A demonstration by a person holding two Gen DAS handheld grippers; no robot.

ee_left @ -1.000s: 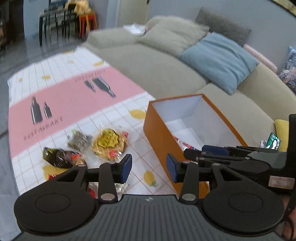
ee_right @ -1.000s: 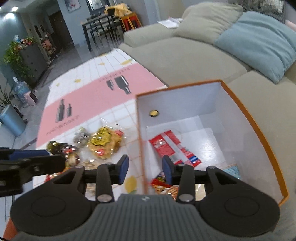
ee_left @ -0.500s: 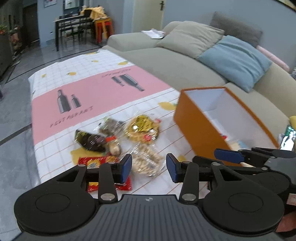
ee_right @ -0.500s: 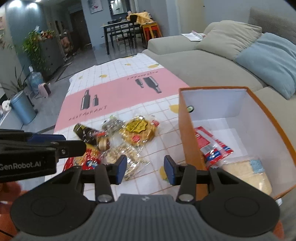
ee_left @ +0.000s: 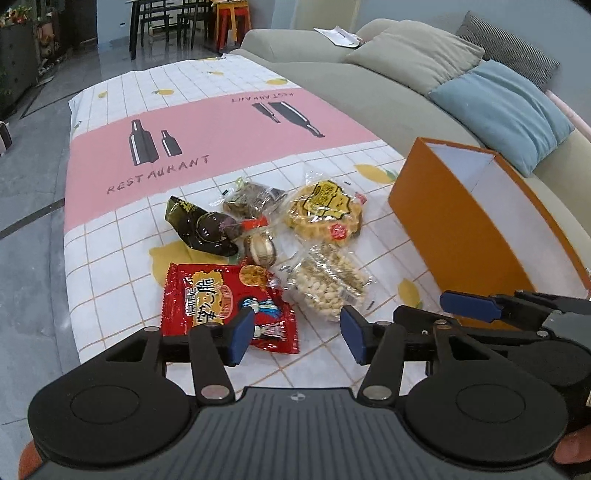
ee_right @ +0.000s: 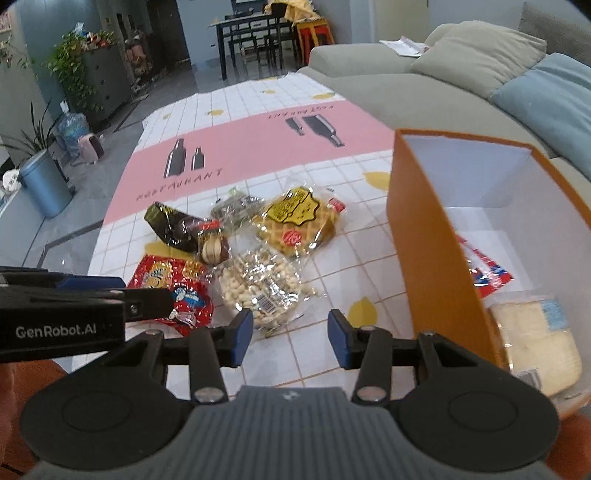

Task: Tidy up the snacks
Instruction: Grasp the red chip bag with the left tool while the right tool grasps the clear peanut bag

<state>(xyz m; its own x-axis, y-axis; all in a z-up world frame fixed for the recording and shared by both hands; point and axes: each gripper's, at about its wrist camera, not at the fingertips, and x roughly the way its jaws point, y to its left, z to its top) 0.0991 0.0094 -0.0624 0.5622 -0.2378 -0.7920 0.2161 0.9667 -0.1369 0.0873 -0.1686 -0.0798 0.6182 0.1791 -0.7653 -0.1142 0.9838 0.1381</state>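
Several snack packs lie in a heap on the tablecloth: a red packet (ee_left: 221,302) (ee_right: 173,284), a clear bag of pale puffs (ee_left: 328,284) (ee_right: 258,284), a yellow waffle pack (ee_left: 325,214) (ee_right: 295,221) and a dark wrapped pack (ee_left: 203,225) (ee_right: 177,225). An orange box (ee_left: 454,229) (ee_right: 428,236) stands to their right and holds a red-and-white packet (ee_right: 487,273) and a pale bag (ee_right: 535,339). My left gripper (ee_left: 291,336) hovers over the red packet's near edge, jaws opening, nothing between them. My right gripper (ee_right: 291,336) hangs just before the puffs bag, jaws opening, empty.
The tablecloth (ee_left: 207,125) is pink and white with bottle prints. A grey sofa (ee_left: 369,77) with cushions runs behind the box. A dining table and chairs (ee_right: 255,33), plants (ee_right: 81,62) and a blue bin (ee_right: 44,181) stand farther off.
Both grippers swung left from over the box and dropped toward the snack heap. Both jaws have spread wider. The snacks and box have not moved.
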